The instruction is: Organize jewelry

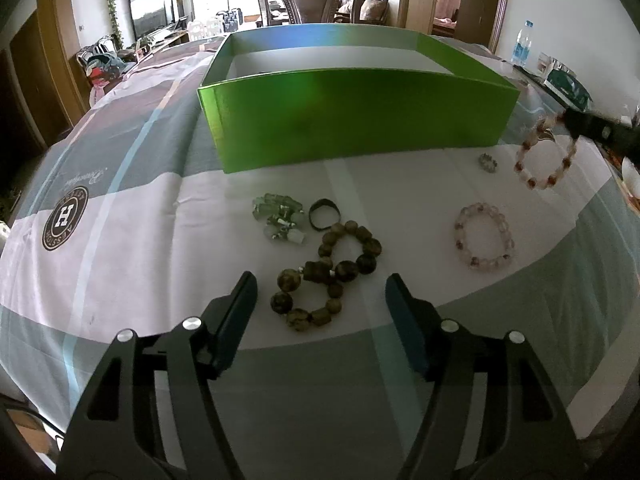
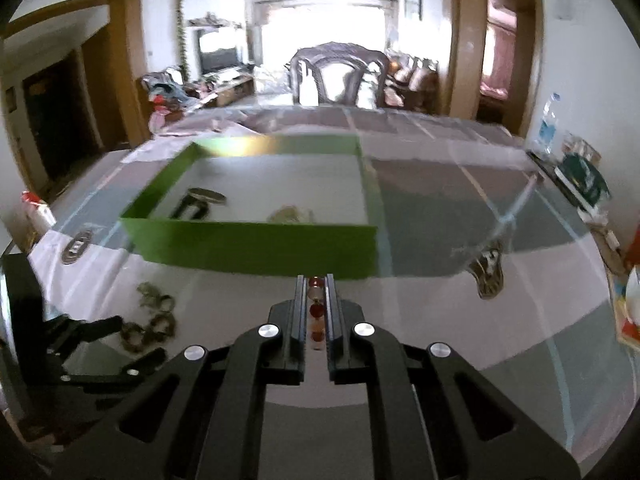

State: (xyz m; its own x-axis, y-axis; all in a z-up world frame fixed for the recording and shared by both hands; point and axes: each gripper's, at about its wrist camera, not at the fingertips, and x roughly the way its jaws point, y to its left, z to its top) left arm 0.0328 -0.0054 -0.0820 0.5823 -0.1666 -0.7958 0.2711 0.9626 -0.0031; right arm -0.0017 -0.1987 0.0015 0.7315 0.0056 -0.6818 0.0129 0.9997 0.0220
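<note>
Patchwork tablecloth [image 1: 120, 208] under green box [image 1: 352, 120]. Right gripper [image 2: 319, 312] clamped on red-and-white bead bracelet [image 1: 546, 156], just right of box. Left gripper [image 1: 320, 300] spread wide, empty. Best lifted clear over box wall, then released inside.

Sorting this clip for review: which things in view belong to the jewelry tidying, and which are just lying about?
Job: green box; red-and-white bracelet in right gripper; brown bead bracelets; clear bead bracelet; dark ring; open left gripper.
Lying about: water bottle; chair.
</note>
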